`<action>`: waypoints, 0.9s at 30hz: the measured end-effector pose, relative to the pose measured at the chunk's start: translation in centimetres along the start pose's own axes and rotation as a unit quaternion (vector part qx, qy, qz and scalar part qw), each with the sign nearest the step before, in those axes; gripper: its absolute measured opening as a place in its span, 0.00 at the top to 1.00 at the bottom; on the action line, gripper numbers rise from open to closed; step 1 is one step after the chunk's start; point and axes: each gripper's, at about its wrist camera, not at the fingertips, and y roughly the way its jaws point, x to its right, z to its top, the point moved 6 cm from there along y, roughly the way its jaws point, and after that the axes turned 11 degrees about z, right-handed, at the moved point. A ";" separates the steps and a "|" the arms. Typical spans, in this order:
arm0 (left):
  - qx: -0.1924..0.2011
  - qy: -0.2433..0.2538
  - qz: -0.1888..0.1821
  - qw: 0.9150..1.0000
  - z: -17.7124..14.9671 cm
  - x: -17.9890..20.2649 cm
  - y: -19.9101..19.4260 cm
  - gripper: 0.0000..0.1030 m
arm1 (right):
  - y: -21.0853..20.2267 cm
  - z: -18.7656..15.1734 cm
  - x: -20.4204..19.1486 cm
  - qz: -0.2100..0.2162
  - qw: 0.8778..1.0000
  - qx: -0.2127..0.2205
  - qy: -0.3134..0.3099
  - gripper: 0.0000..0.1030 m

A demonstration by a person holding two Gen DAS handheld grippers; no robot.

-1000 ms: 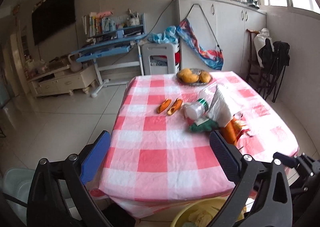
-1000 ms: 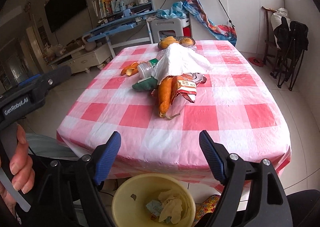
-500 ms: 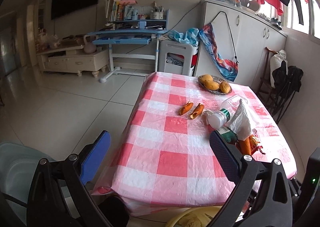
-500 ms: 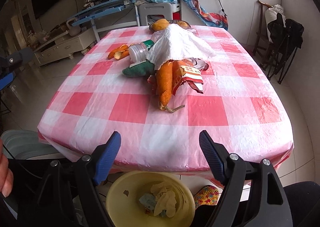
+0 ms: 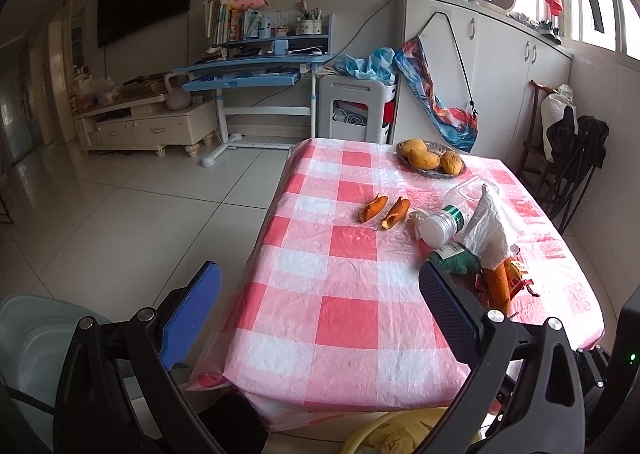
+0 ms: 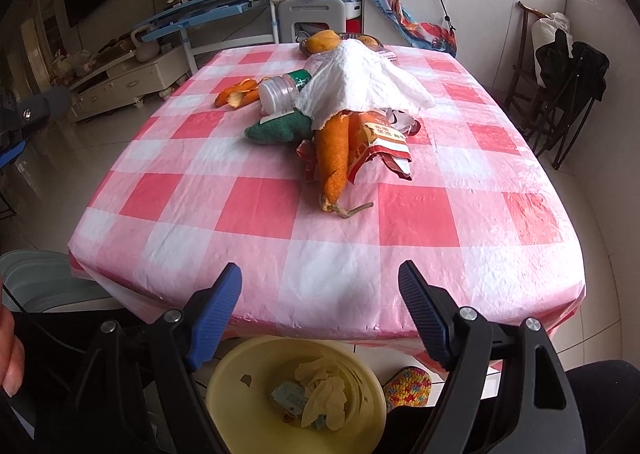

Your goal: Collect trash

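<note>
A pile of trash lies on the red-and-white checked table (image 6: 256, 214): a white plastic bag (image 6: 360, 82), an empty plastic bottle (image 6: 280, 92), a dark green cloth (image 6: 276, 130), a carrot (image 6: 334, 154), a red snack wrapper (image 6: 380, 142) and orange peels (image 6: 238, 92). The left wrist view shows the peels (image 5: 384, 210), the bottle (image 5: 440, 224) and the bag (image 5: 490, 230). A yellow bin (image 6: 296, 394) with scraps sits on the floor below the table's near edge. My right gripper (image 6: 320, 314) is open and empty above the bin. My left gripper (image 5: 320, 318) is open and empty at the table's near left corner.
A basket of yellow fruit (image 5: 430, 160) stands at the table's far end. A blue desk (image 5: 248, 74) and a white stool (image 5: 354, 110) stand behind the table. A chair with dark clothes (image 5: 572, 150) stands to the right. A pale stool (image 5: 28, 338) is at lower left.
The left gripper has swung left and back, so the table sits further right in its view. The right gripper has moved forward toward the table edge, over the bin. Both stay open.
</note>
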 end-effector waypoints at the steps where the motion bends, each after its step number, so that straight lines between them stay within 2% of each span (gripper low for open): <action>1: 0.000 0.004 -0.002 1.000 0.0 0.1 -0.1 0.07 | 0.0 0.0 0.0 0.001 1.000 0.000 0.000 0.25; 6: -0.026 0.021 -0.020 0.999 -0.3 0.6 0.4 0.07 | 0.0 0.5 0.2 0.010 1.000 0.004 -0.003 0.24; 12: -0.101 -0.002 -0.058 0.993 -2.1 0.6 2.1 0.07 | -0.8 2.5 0.7 0.034 0.999 0.030 -0.011 0.24; 20: -0.123 0.025 -0.047 0.991 -3.5 1.6 2.7 0.07 | -0.9 4.2 2.1 0.070 0.996 0.056 -0.016 0.21; 27: -0.127 0.040 -0.029 0.991 -3.7 2.1 3.0 0.07 | 0.0 4.3 3.6 0.102 0.993 0.056 0.009 0.21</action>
